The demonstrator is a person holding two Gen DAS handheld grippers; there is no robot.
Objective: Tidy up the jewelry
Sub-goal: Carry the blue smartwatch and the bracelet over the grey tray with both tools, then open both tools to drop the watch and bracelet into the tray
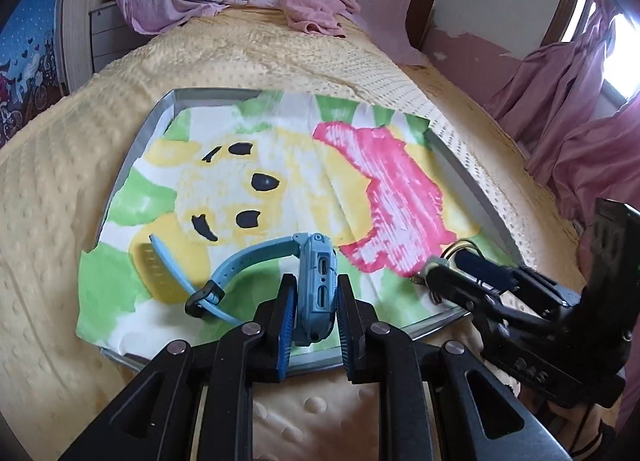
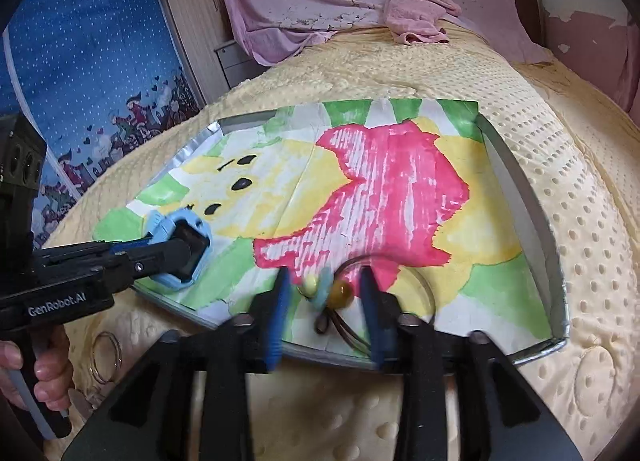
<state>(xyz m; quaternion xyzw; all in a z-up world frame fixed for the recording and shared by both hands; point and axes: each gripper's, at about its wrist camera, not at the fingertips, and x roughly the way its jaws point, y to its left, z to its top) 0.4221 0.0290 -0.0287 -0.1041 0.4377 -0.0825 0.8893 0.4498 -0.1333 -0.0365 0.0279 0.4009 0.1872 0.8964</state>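
My left gripper (image 1: 314, 293) is shut on a light blue watch (image 1: 316, 281), holding its case on edge over the near part of a shallow grey tray (image 1: 160, 109). The strap (image 1: 224, 273) trails left onto the tray's painted paper. The watch (image 2: 188, 249) and the left gripper (image 2: 180, 257) also show in the right wrist view. My right gripper (image 2: 324, 289) is open, its fingers either side of a beaded bracelet (image 2: 340, 293) with amber, yellow and blue beads on a thin cord, lying on the tray (image 2: 520, 189). The right gripper (image 1: 432, 273) shows at the tray's right corner.
The tray sits on a yellow dotted blanket (image 1: 48, 221) on a bed. A metal ring (image 2: 106, 357) lies on the blanket near the tray's front left. A pink cloth (image 1: 316, 5) lies at the far end, pink curtains (image 1: 580, 109) hang right.
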